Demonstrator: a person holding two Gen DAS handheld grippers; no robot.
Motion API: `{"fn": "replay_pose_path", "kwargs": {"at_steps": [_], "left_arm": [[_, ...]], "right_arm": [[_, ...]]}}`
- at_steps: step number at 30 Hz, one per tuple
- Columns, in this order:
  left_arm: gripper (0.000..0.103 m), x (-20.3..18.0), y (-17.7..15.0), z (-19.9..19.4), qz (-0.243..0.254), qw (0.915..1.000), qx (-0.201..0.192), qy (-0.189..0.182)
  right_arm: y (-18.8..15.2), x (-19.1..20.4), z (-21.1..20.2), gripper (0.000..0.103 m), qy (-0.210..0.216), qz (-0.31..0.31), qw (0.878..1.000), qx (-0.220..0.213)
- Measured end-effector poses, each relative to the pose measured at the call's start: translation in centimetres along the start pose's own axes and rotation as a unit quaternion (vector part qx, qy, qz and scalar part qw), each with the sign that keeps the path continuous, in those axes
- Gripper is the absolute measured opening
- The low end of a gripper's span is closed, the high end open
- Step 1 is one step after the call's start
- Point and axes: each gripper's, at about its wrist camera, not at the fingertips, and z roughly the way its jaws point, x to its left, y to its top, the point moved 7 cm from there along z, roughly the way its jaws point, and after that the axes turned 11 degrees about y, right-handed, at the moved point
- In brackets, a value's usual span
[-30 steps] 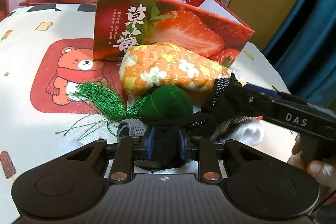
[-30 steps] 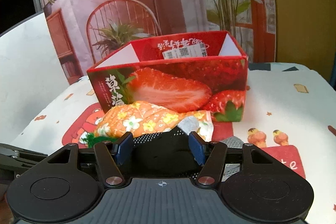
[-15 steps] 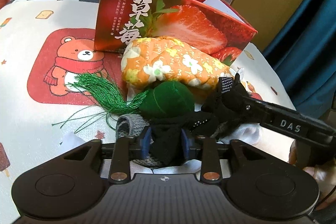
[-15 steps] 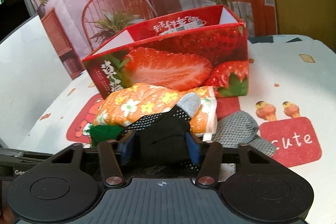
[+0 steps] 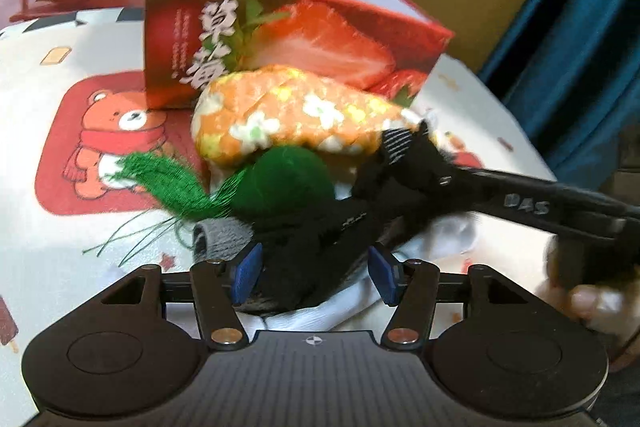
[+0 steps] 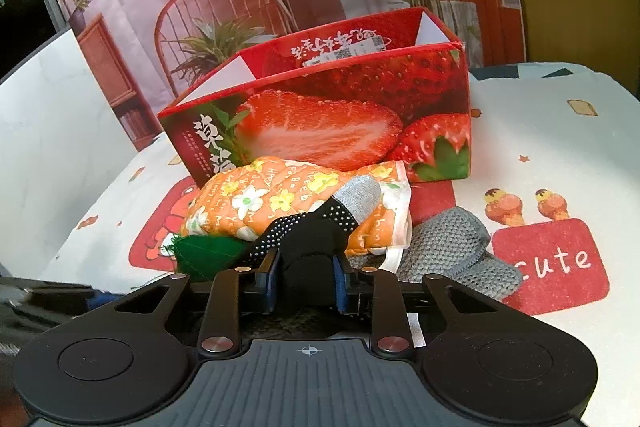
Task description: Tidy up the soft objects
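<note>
Right claw [image 6: 306, 281] clenches the white-dotted black sock [image 6: 316, 231]; left claw [image 5: 312, 273] just released it.

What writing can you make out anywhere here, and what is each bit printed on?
"草莓": front of the strawberry box.
"cute": red patch on the tablecloth.
"DAS": side of the right gripper.
Upside-down script and label inside the box, and small letters on the orange floral mitt: too small to read.

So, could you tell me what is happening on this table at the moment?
A person is sorting soft items beside a strawberry box. The black dotted sock is passing between grippers: the right gripper has just been closing its jaws and now pinches it, while the left gripper has been opening, the sock loose between its jaws. The orange floral mitt lies on the table.
</note>
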Motion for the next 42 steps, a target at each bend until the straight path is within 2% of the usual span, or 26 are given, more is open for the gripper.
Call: {"fn": "replay_pose_path", "kwargs": {"at_steps": [6,7,8,12,18,22,27,34,37,42], "left_arm": [[0.055,0.1,-0.9,1.1,0.009,0.9997,0.021,0.012],[0.049,0.2,-0.9,1.2,0.008,0.9997,0.02,0.014],[0.039,0.4,-0.9,1.1,0.004,0.9997,0.018,0.014],[0.019,1.2,0.1,-0.2,-0.017,0.9998,-0.008,0.004],[0.018,2.4,2.9,-3.7,-0.038,0.997,-0.068,-0.002],[0.018,3.0,5.5,-5.7,-0.037,0.9929,-0.112,0.013],[0.018,3.1,8.7,-7.1,-0.024,0.989,-0.141,0.037],[0.018,3.3,14.5,-7.5,-0.019,0.9817,-0.18,0.059],[0.018,3.5,17.0,-6.6,-0.021,0.9801,-0.186,0.065],[0.019,4.1,20.2,-2.6,-0.02,0.9852,-0.151,0.079]], "right_arm": [[0.0,0.0,0.0,0.024,0.001,0.004,1.0,0.0],[0.0,0.0,0.0,0.024,0.001,0.004,1.0,0.0],[0.0,0.0,0.0,0.024,0.001,0.004,1.0,0.0],[0.3,0.3,-0.2,0.023,0.01,0.002,1.0,-0.001],[2.7,2.3,-1.8,0.021,0.054,-0.024,0.998,-0.031],[5.0,3.6,-2.6,0.021,0.078,-0.04,0.995,-0.049],[7.7,4.8,-2.3,0.021,0.088,-0.059,0.993,-0.057],[13.9,5.4,-0.7,0.021,0.105,-0.041,0.991,-0.072],[16.7,5.2,0.6,0.021,0.105,-0.044,0.991,-0.076],[19.8,3.5,4.9,0.021,0.078,-0.034,0.995,-0.054]]}}
